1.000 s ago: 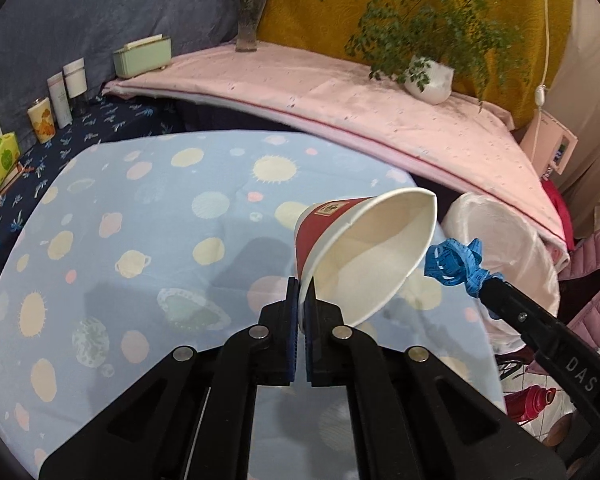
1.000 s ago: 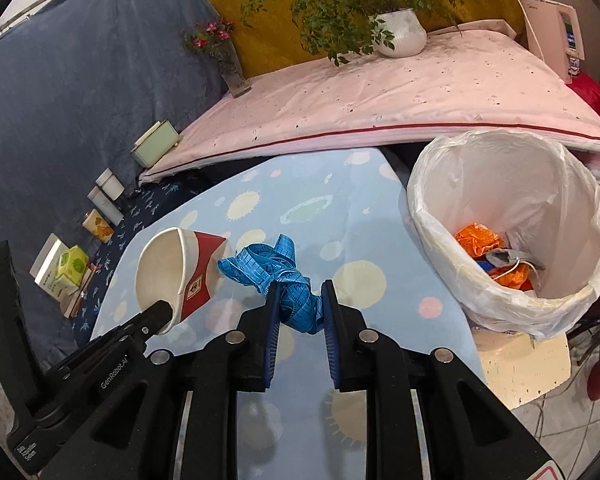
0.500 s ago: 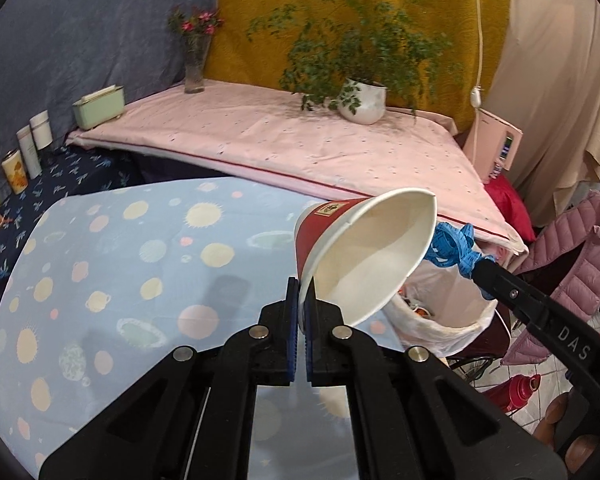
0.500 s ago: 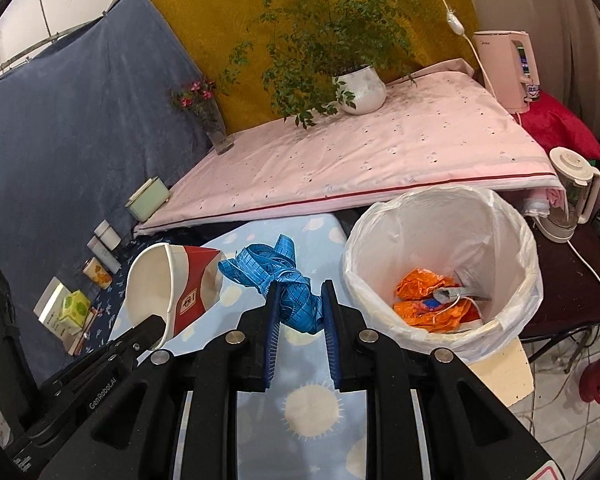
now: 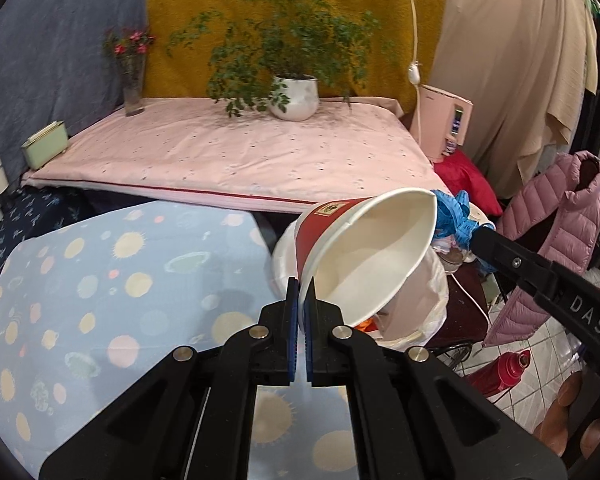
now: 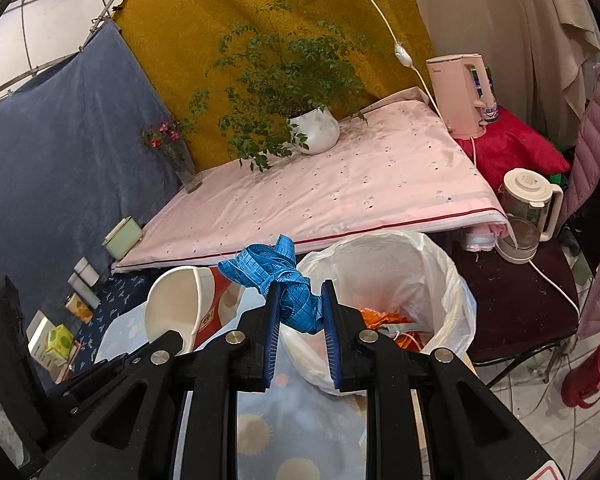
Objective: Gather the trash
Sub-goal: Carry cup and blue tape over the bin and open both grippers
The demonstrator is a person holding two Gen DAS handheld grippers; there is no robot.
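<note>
Carry both loads over bin (image 6: 384, 280) mouth before release; drop cup first, probably, since it is bulkier. Left gripper (image 5: 301, 300) clenched on cup (image 5: 364, 252) rim, cup jutting ahead-right of jaws. Right gripper (image 6: 298, 308) grasping tape (image 6: 280, 276) wad between pads; bin just beyond jaws.

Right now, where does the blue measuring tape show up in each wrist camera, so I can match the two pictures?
Left wrist view: the blue measuring tape sits right of centre, just past the paper cup rim, pinched by the right gripper.
Right wrist view: the tape is at centre, bunched between the gripper's pads, in front of the white bin bag.
Shared landmark: the potted plant on the pink cloth.
</note>
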